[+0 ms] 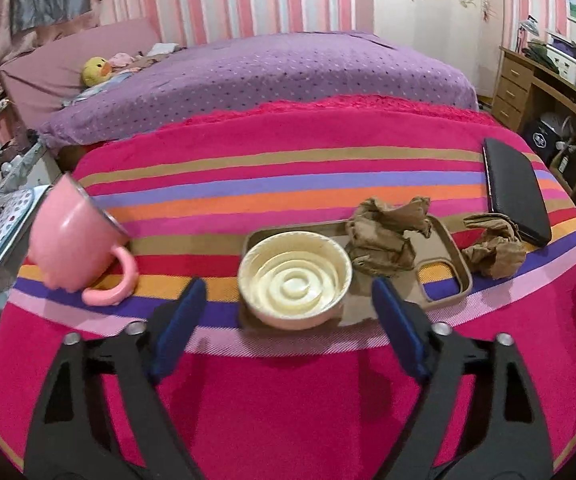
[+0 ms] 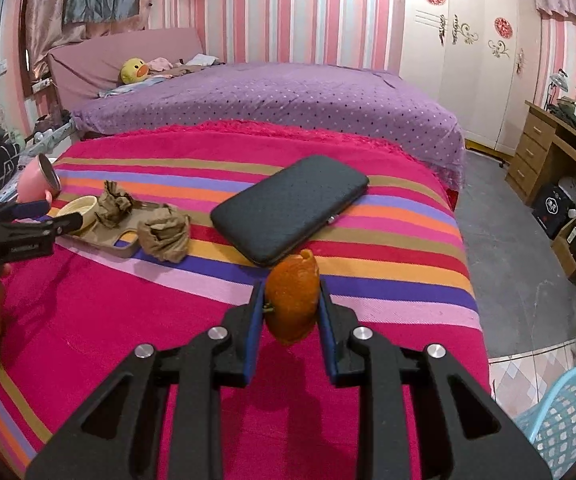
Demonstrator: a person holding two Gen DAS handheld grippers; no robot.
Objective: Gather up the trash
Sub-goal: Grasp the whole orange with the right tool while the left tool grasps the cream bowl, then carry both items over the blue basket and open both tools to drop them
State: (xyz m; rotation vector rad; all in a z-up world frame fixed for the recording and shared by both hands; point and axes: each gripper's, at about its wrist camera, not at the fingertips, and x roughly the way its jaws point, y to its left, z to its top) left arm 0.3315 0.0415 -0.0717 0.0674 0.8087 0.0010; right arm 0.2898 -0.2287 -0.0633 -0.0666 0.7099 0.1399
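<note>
**Orange peel pinched, paper balls waiting**

The R gripper (image 2: 291, 300) is closed tight on a bit of orange peel (image 2: 292, 300). Both blue pads touch it, one on each side, & it sits up above the striped blanket (image 2: 248, 360).

The L gripper (image 1: 288, 292) is wide open w/ nothing in it. A cream bowl (image 1: 295, 278) sits on a tan tray (image 1: 445, 240) right in front of it, between the 2 fingers in the view.

One crumpled brown paper ball (image 1: 383, 240) lies on the tray, touching the bowl's right side. A 2nd paper ball (image 1: 493, 246) lies on the blanket just beside the tray, next to a black case (image 1: 517, 192).

A pink mug (image 1: 74, 240) is tipped on its side at the blanket's left edge. A light blue basket (image 2: 563, 420) stands on the floor by the bed, low on the right in the R wrist view.
</note>
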